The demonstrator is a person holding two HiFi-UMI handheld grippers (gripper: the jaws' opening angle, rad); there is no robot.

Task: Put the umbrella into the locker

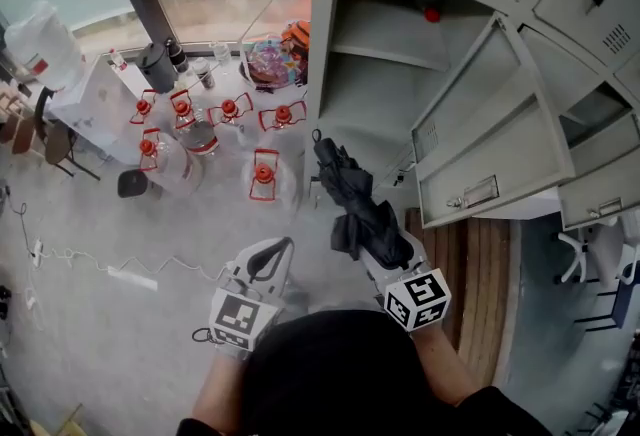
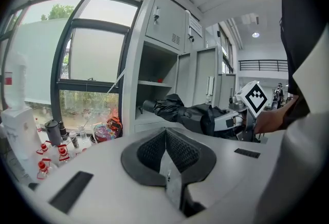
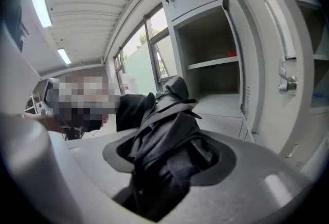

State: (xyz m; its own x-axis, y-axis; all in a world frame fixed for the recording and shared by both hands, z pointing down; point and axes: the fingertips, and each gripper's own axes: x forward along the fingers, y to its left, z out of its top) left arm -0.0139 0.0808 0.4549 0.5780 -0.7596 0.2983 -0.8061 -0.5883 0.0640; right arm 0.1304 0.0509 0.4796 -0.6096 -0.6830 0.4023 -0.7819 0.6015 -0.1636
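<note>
A folded black umbrella [image 1: 360, 209] sticks forward from my right gripper [image 1: 388, 262], which is shut on its handle end; the tip points at the open grey locker [image 1: 372, 99]. In the right gripper view the umbrella [image 3: 165, 130] fills the gap between the jaws of the right gripper [image 3: 164, 153], and the locker's shelf [image 3: 213, 63] lies straight ahead. My left gripper [image 1: 270, 259] hangs to the left of the umbrella and is shut on nothing. In the left gripper view the left gripper [image 2: 165, 141] has its pads pressed together, and the umbrella [image 2: 187, 115] crosses in front of the locker.
The locker's door [image 1: 490, 149] stands swung open at the right. Several water bottles with red caps [image 1: 200, 134] stand on the floor at the left, below a window. A white power strip [image 1: 132, 277] and its cable lie on the floor. Wooden slats [image 1: 470, 274] lie under the door.
</note>
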